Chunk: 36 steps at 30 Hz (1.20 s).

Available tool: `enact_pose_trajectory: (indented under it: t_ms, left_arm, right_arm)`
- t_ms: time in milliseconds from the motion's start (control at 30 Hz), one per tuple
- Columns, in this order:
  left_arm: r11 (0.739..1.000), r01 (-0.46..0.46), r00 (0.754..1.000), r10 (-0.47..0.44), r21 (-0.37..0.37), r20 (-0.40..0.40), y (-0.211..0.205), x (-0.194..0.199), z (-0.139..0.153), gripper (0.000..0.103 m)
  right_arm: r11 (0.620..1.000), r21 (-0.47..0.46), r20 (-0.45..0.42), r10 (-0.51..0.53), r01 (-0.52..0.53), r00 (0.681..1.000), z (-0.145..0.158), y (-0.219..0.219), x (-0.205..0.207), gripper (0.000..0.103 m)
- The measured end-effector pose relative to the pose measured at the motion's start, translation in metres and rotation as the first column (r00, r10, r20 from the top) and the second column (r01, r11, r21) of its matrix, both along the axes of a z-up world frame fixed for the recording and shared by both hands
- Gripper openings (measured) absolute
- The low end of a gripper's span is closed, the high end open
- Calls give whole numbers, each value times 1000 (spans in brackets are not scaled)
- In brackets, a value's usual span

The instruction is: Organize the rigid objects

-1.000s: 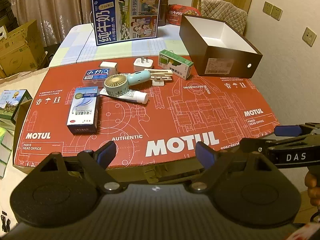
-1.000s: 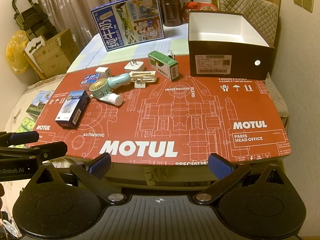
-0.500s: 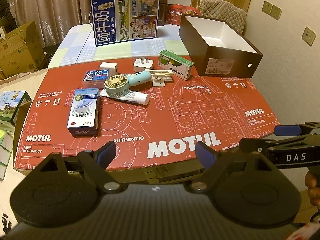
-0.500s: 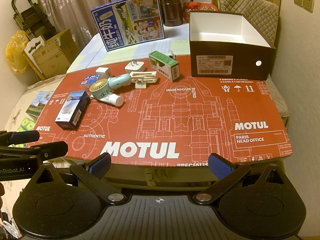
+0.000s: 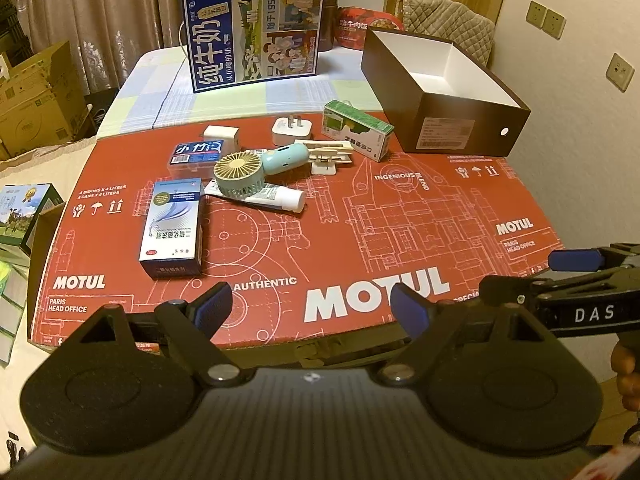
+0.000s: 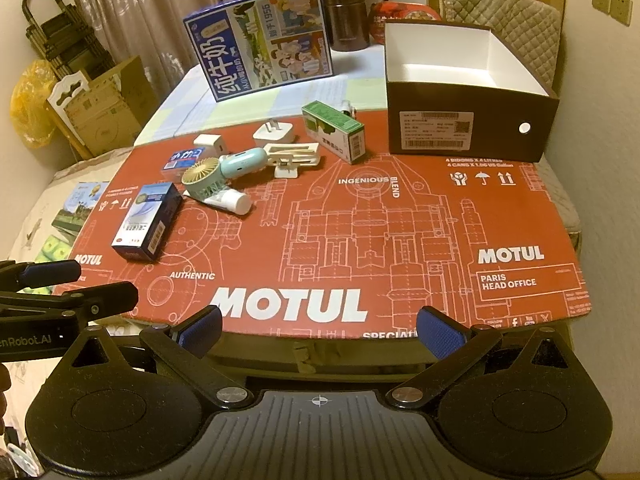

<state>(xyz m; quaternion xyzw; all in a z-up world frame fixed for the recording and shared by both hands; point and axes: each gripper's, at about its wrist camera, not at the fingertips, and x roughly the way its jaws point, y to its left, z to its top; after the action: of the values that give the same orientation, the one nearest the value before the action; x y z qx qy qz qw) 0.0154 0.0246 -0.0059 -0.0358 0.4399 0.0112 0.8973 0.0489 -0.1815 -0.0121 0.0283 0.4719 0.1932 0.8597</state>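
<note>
Small items lie on the red MOTUL cardboard [image 5: 400, 240]: a blue medicine box [image 5: 173, 227], a mint hand fan [image 5: 248, 170] on a white tube [image 5: 276, 199], a small blue box [image 5: 196, 153], two white chargers [image 5: 287, 131], a cream clip stand [image 5: 330, 153] and a green box [image 5: 356, 135]. An open brown box [image 5: 448, 116] with a white inside stands at the back right; it also shows in the right wrist view [image 6: 468, 120]. My left gripper [image 5: 312, 304] and right gripper [image 6: 318, 326] are open and empty at the near edge.
A big blue milk carton [image 5: 256, 32] stands at the back on a checked cloth. Cardboard boxes [image 5: 36, 96] stand at the left. A brown jar [image 6: 347, 16] and a quilted chair [image 6: 500, 16] are behind the open box. A wall is at the right.
Both grippers have moved slightly forward towards the cardboard; the objects have not moved.
</note>
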Motion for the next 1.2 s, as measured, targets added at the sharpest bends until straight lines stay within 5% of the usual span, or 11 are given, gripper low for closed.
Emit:
enact_pose_trajectory:
  t_ms: [600,700,1200]
  left_arm:
    - [998,-55,998,56,16,-29,49,2,-19,84]
    - [998,-56,998,56,21,-19,56,4,-22,84]
    - [990,-139,990,140,32,-14,73,33,-39,81]
  right_arm:
    - [997,78,34,4,-6,999,-11,20,14,101]
    - [996,90,37,1,-5,999,-14,22,17,92]
    - [987,76,97,132,-140,986,-26,45,58,81]
